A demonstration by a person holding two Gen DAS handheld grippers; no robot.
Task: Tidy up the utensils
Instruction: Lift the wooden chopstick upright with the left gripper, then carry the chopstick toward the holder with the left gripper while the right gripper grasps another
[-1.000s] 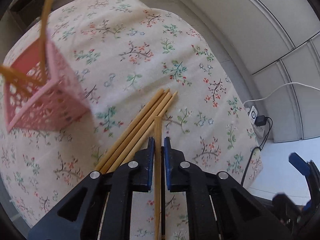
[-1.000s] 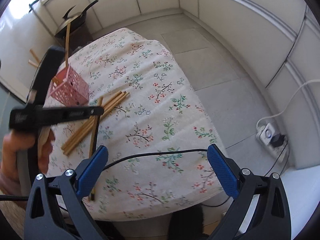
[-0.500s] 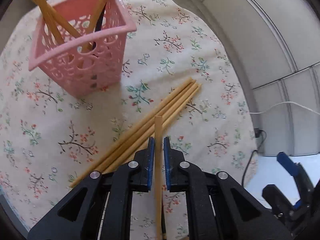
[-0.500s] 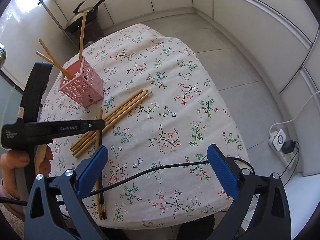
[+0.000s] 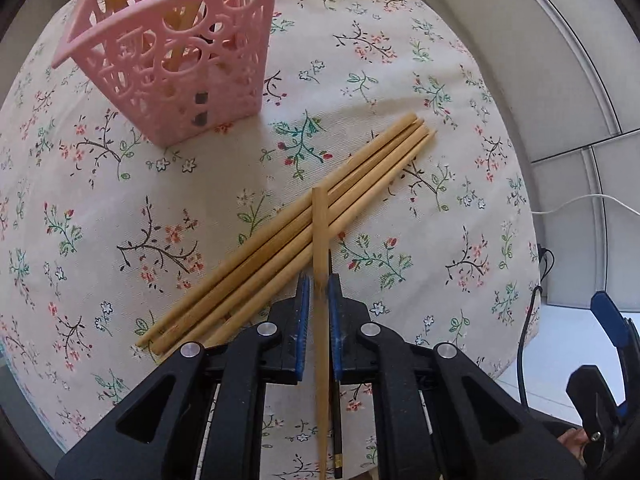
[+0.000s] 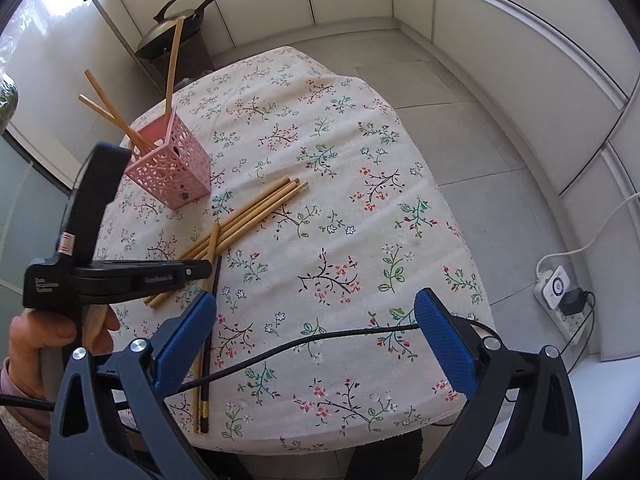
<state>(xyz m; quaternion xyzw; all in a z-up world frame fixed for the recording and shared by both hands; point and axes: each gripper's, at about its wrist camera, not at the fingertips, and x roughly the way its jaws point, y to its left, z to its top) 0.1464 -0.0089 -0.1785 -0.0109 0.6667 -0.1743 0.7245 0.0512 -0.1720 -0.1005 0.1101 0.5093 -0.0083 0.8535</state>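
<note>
My left gripper [image 5: 319,286] is shut on a light wooden chopstick [image 5: 320,224] that crosses a bundle of several wooden chopsticks [image 5: 304,224] lying on the floral tablecloth. A dark chopstick [image 5: 337,420] lies under the gripper. A pink perforated holder [image 5: 176,60] with several chopsticks in it stands beyond the bundle, at upper left. In the right wrist view the left gripper [image 6: 200,270] is low over the bundle [image 6: 256,216], near the holder [image 6: 172,168]. My right gripper [image 6: 316,332] is open and empty above the table's near side.
The round table [image 6: 360,240] has a floral cloth, and a black cable [image 6: 300,344] crosses its near side. A wok [image 6: 176,28] sits on a stand behind the table. A power strip [image 6: 556,288] lies on the tiled floor at right.
My left gripper, holding its chopstick, has come down towards the table and nearer the bundle and the pink holder. The right gripper stayed open and shifted slightly.
</note>
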